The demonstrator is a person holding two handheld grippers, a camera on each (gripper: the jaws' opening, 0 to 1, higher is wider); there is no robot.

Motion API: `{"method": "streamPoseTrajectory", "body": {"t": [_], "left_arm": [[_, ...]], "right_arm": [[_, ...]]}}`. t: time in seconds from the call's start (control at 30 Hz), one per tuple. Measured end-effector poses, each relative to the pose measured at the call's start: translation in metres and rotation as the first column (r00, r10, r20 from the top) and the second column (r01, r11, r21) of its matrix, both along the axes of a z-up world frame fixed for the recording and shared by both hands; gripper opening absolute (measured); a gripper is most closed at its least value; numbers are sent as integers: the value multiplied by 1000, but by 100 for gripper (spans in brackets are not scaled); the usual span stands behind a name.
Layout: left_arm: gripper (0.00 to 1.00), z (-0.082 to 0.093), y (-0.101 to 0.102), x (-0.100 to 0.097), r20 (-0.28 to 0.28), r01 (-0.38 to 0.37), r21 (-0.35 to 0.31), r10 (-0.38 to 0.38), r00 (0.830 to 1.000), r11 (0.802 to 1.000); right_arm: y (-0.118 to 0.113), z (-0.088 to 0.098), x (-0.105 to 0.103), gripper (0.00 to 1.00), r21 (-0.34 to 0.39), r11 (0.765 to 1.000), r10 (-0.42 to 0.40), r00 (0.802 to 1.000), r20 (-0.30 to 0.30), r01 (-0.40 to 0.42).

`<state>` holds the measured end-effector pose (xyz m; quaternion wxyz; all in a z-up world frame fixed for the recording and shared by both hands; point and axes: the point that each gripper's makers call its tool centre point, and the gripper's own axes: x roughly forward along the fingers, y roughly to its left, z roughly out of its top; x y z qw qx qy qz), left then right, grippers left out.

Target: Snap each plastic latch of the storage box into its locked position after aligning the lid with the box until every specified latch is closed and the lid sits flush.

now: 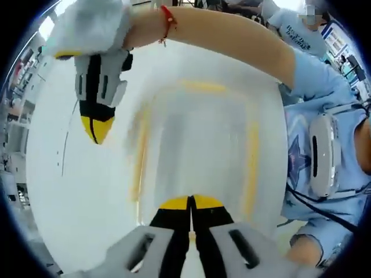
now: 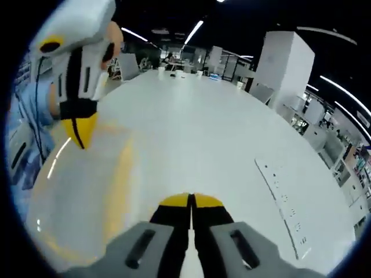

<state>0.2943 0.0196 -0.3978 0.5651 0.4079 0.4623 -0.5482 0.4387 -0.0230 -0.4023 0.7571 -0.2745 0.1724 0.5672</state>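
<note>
We hold both yellow-tipped grippers, left (image 1: 191,202) and right (image 2: 191,201), clenched empty above the clear yellow-trimmed plastic storage box (image 1: 197,145) on the white table (image 2: 203,127)

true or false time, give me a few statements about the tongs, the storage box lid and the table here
1. The left tongs are shut over the clear lid. True.
2. The lid has a red rim. False: its rim is yellow.
3. The right tongs grip a latch. False: they are shut with nothing between them.
4. The table is white. True.
5. The person wears a red string on the wrist. True.
</note>
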Motion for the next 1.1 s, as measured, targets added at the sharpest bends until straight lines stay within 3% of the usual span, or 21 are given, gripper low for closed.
{"method": "streamPoseTrajectory", "body": {"t": [0.13,0.3,0.5,0.57,0.73,0.8,0.87,0.93,1.0,1.1], "left_arm": [[0,1,0,-2,-2,9,-45,-9,1000,999],[0,3,0,-5,27,6,-94,-3,1000,996],[1,5,-2,-5,43,-20,-204,29,999,979],[1,6,-1,-7,53,-21,-240,35,998,970],[6,7,-2,-11,80,-20,-290,46,996,957],[11,14,-9,-1,145,-36,-379,98,985,925],[11,25,-11,4,170,-51,-452,142,975,891],[14,43,-11,14,213,-62,-553,214,953,831],[14,61,-5,14,212,-62,-648,258,943,759],[15,81,11,18,233,-64,-735,339,911,675]], "right_arm": [[-12,15,-2,9,47,995,-91,992,88,87],[-33,40,-14,10,175,966,-222,959,179,191],[-55,65,-44,16,310,917,-309,938,159,249],[-61,75,-55,16,371,890,-342,927,155,266],[-67,80,-76,18,414,868,-349,929,120,272],[-66,83,-89,18,427,865,-348,929,128,265],[-67,88,-100,19,430,866,-346,926,148,255],[-67,94,-111,20,438,867,-344,923,174,240],[-71,102,-124,20,444,866,-353,909,221,229],[-81,110,-137,20,474,849,-384,889,252,233]]}}
